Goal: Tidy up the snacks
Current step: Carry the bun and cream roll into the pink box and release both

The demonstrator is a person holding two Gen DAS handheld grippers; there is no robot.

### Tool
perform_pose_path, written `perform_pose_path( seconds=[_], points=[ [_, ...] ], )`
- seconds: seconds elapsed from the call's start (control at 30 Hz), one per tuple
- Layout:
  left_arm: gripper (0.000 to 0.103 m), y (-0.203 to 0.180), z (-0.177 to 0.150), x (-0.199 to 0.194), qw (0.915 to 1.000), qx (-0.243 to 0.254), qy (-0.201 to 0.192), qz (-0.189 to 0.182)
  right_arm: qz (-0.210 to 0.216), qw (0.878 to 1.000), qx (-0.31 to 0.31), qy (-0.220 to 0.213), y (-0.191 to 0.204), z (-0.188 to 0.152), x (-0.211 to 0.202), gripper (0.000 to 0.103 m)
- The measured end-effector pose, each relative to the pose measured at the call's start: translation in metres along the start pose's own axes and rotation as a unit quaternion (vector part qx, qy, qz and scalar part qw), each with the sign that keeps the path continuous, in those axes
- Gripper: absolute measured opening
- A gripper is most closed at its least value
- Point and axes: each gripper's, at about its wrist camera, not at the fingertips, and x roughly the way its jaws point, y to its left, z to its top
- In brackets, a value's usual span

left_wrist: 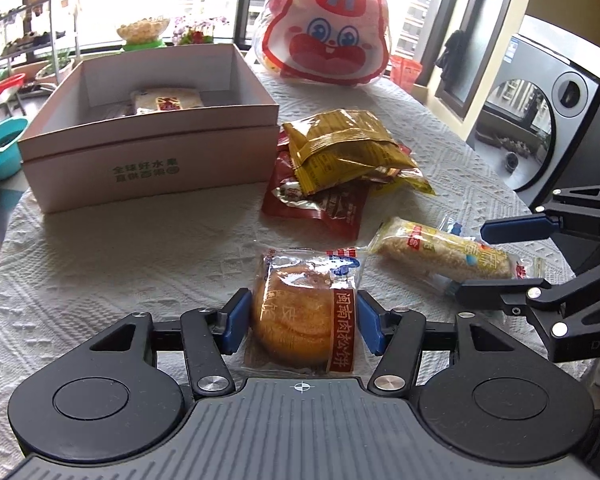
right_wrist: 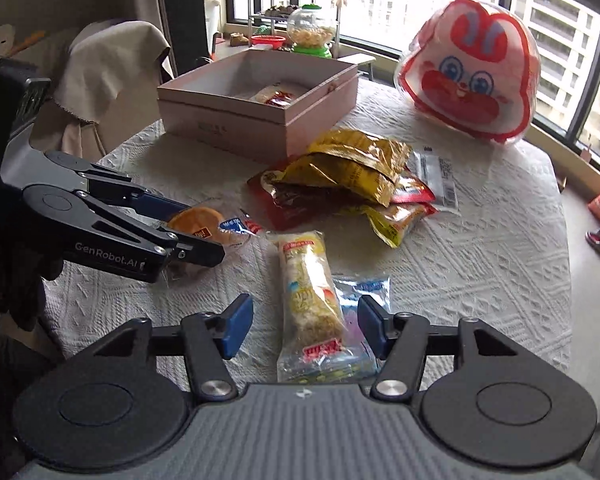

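Observation:
My left gripper (left_wrist: 300,320) is open, with its blue pads on either side of a wrapped round golden pastry (left_wrist: 300,316) that lies on the table; the left pad is close to it, the right pad a little apart. In the right wrist view the left gripper (right_wrist: 204,236) shows around the same pastry (right_wrist: 198,222). My right gripper (right_wrist: 306,326) is open around a wrapped yellow-white rice bar (right_wrist: 310,300), not touching it. That bar (left_wrist: 444,254) lies between the right gripper's fingers (left_wrist: 512,228) in the left wrist view. A pink open box (left_wrist: 152,152) holds one snack pack (left_wrist: 168,100).
A pile of yellow and red snack packets (left_wrist: 340,160) lies right of the box (right_wrist: 260,100). A big rabbit-face bag (left_wrist: 328,24) stands at the table's far edge. A blue packet (right_wrist: 364,292) lies under the rice bar. The white textured cloth (left_wrist: 120,264) covers the table.

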Motion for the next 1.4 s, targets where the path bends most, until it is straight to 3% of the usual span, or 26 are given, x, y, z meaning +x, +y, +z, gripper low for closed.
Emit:
perform_pose_path(
  seconds=[0.17, 0.23, 0.27, 0.3, 0.37, 0.47, 0.57, 0.67, 0.77, 0.87, 0.97, 1.03, 1.1, 1.3, 1.4],
  points=[
    [0.062, 0.004, -0.001, -0.004, 1.0000, -0.004, 0.004, 0.005, 0.008, 1.000, 0.011, -0.001, 0.000, 0.021, 0.021, 0.061],
    [0.061, 0.001, -0.001, -0.007, 1.0000, -0.002, 0.007, 0.006, 0.011, 0.999, 0.026, 0.022, -0.002, 0.030, 0.039, 0.053],
    [0.061, -0.002, -0.002, -0.010, 1.0000, 0.002, 0.006, 0.004, 0.011, 0.999, 0.032, 0.037, -0.002, 0.033, 0.046, 0.037],
    [0.061, -0.004, -0.004, -0.014, 1.0000, 0.006, 0.004, 0.003, 0.007, 0.998, 0.029, 0.051, 0.000, 0.035, 0.051, 0.029],
    [0.061, -0.007, -0.007, -0.020, 0.9999, 0.013, 0.001, 0.002, 0.014, 0.999, 0.001, 0.049, 0.010, 0.035, 0.042, 0.029],
    [0.061, -0.009, -0.008, -0.033, 0.9999, 0.012, -0.013, -0.002, 0.035, 0.999, -0.026, 0.013, 0.021, 0.035, 0.010, 0.029],
    [0.061, -0.007, 0.002, -0.063, 0.9980, 0.004, -0.063, -0.005, 0.045, 0.998, -0.013, -0.031, 0.019, 0.045, -0.027, 0.029],
    [0.061, -0.003, 0.023, -0.100, 0.9905, 0.001, -0.137, 0.006, 0.045, 0.995, 0.003, -0.086, 0.013, 0.060, -0.064, 0.029],
    [0.061, 0.009, 0.055, -0.129, 0.9772, 0.007, -0.207, 0.044, 0.031, 0.990, -0.003, -0.137, 0.011, 0.074, -0.091, 0.028],
    [0.061, 0.034, 0.089, -0.124, 0.9694, -0.003, -0.235, 0.072, 0.026, 0.987, 0.003, -0.161, 0.006, 0.088, -0.101, 0.028],
    [0.061, 0.073, 0.119, -0.087, 0.9705, -0.048, -0.225, 0.074, 0.030, 0.985, 0.016, -0.166, -0.001, 0.101, -0.098, 0.028],
    [0.060, 0.100, 0.133, -0.047, 0.9802, -0.089, -0.168, 0.054, 0.033, 0.986, 0.024, -0.164, -0.004, 0.107, -0.092, 0.028],
    [0.059, 0.120, 0.131, -0.021, 0.9807, -0.119, -0.150, 0.039, 0.035, 0.986, 0.030, -0.160, -0.007, 0.113, -0.085, 0.028],
    [0.059, 0.128, 0.103, -0.049, 0.9646, -0.147, -0.218, 0.018, 0.021, 0.986, 0.023, -0.164, -0.014, 0.142, -0.059, 0.028],
    [0.059, 0.116, 0.089, -0.052, 0.9736, -0.135, -0.184, -0.005, 0.039, 0.985, 0.047, -0.159, -0.024, 0.174, -0.034, 0.028]
  ],
)
